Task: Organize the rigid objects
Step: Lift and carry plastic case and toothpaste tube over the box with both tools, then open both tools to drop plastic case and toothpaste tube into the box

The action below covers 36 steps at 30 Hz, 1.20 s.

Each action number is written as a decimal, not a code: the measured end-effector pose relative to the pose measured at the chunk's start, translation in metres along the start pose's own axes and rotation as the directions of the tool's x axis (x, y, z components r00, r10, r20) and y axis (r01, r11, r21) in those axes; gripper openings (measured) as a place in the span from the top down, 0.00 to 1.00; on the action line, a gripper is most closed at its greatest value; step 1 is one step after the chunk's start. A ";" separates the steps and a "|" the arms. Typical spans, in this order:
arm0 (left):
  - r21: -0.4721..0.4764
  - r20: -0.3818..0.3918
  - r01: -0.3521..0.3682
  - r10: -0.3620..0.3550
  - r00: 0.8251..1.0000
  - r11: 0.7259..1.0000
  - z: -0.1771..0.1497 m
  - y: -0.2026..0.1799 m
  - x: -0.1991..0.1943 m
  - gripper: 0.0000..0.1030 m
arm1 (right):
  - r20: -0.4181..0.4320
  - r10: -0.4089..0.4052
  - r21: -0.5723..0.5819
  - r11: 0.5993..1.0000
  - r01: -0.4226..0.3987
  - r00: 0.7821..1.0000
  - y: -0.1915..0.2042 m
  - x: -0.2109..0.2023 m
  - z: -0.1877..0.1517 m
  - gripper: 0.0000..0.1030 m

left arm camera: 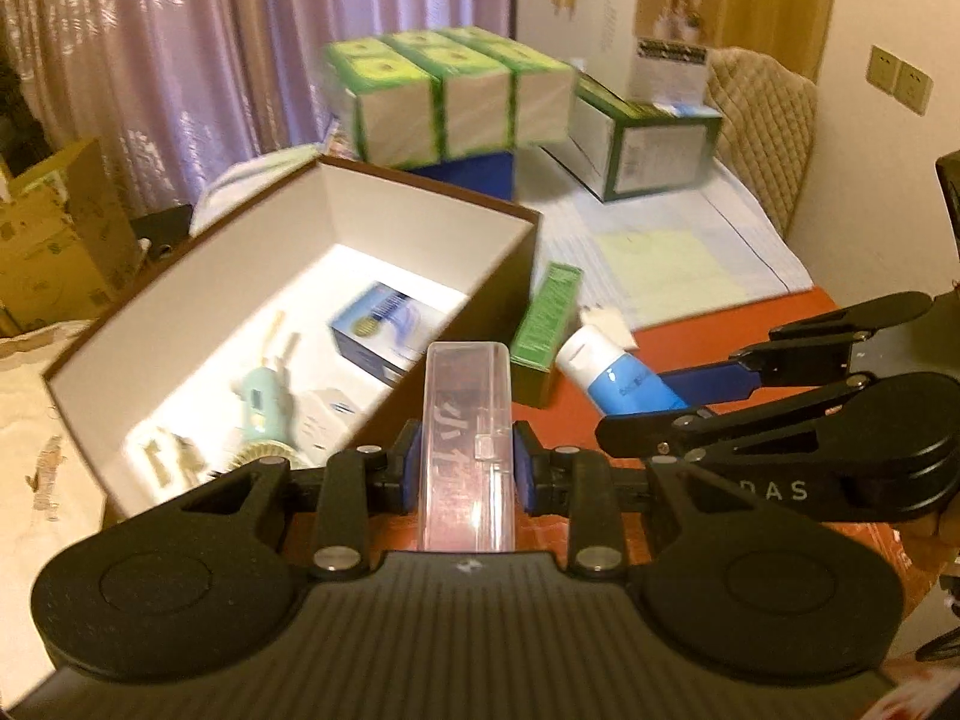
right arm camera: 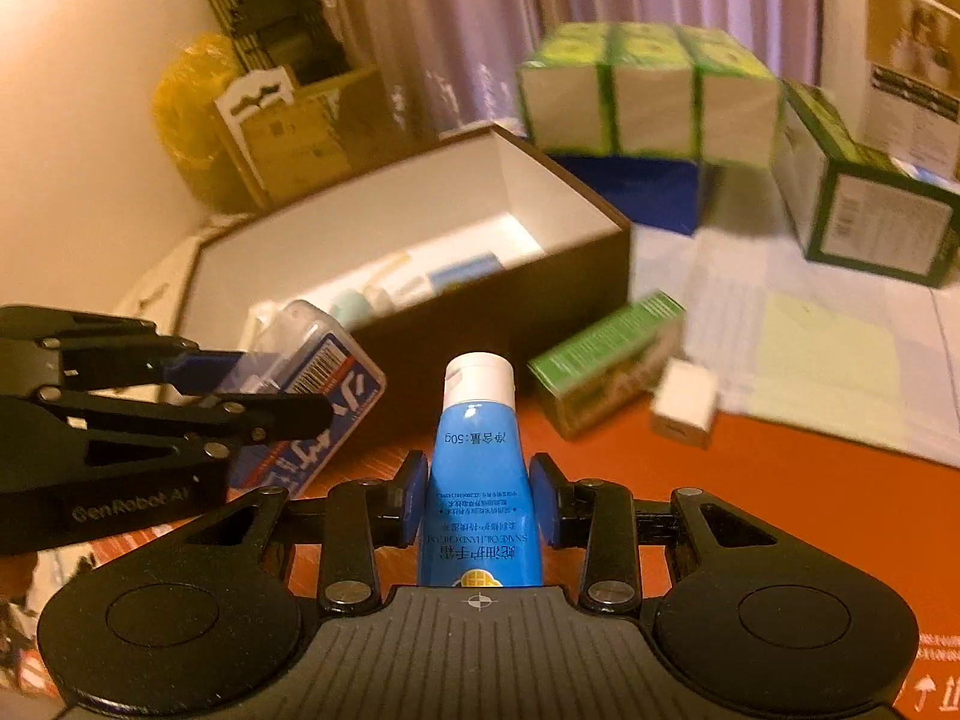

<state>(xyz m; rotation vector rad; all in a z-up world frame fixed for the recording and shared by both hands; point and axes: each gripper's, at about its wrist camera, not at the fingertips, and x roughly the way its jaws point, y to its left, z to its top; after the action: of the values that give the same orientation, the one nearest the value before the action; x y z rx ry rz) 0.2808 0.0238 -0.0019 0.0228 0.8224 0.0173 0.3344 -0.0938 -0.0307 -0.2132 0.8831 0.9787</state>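
Note:
My left gripper (left arm camera: 467, 468) is shut on a clear plastic case (left arm camera: 469, 420), held in the air near the right wall of an open brown box (left arm camera: 420, 180). From the right wrist view the same clear plastic case (right arm camera: 324, 372) shows a red and blue label, with the left gripper (right arm camera: 240, 384) clamped on it. My right gripper (right arm camera: 478, 504) is shut on a blue hand-cream tube (right arm camera: 478, 480) with a white cap, lifted off the orange table (right arm camera: 780, 510). The tube (left arm camera: 624, 378) and right gripper (left arm camera: 708, 384) also show in the left wrist view. Inside the box lie a blue-white carton (left arm camera: 384, 330) and a mint brush (left arm camera: 261, 414).
A small green carton (right arm camera: 606, 360) and a white cube (right arm camera: 684, 402) lie on the table beside the brown box (right arm camera: 510, 312). Green-white tissue packs (left arm camera: 450, 96) and a green-edged box (left arm camera: 642, 138) stand at the back. Papers (left arm camera: 672, 252) cover the table's far right.

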 end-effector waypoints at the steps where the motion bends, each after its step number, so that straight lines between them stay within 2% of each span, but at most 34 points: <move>1: -0.005 0.006 -0.008 0.008 1.000 1.000 0.002 0.005 -0.003 0.74 | 0.005 0.011 0.001 1.000 -0.011 1.000 0.004 0.001 0.005 0.67; 7: -0.025 0.042 -0.071 0.072 0.997 0.997 0.012 0.043 -0.014 0.74 | 0.033 0.074 -0.007 0.997 -0.073 0.997 0.034 0.013 0.038 0.67; 15: -0.028 0.045 -0.123 0.124 0.991 0.992 0.026 0.093 -0.006 0.74 | 0.049 0.100 -0.015 0.995 -0.099 0.994 0.066 0.045 0.082 0.67; 26: -0.028 -0.021 -0.136 0.135 0.991 0.990 0.044 0.150 0.042 0.74 | 0.012 0.047 -0.042 0.998 -0.047 0.999 0.086 0.108 0.127 0.67; 36: -0.021 -0.108 -0.124 0.121 0.987 0.992 0.047 0.176 0.095 0.74 | -0.080 -0.025 -0.051 0.998 0.021 0.996 0.070 0.170 0.140 0.67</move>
<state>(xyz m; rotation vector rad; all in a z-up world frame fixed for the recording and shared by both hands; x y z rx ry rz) 0.3788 0.2018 -0.0352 0.0466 0.9270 0.1466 0.3994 0.1271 -0.0498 -0.3073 0.9285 0.9768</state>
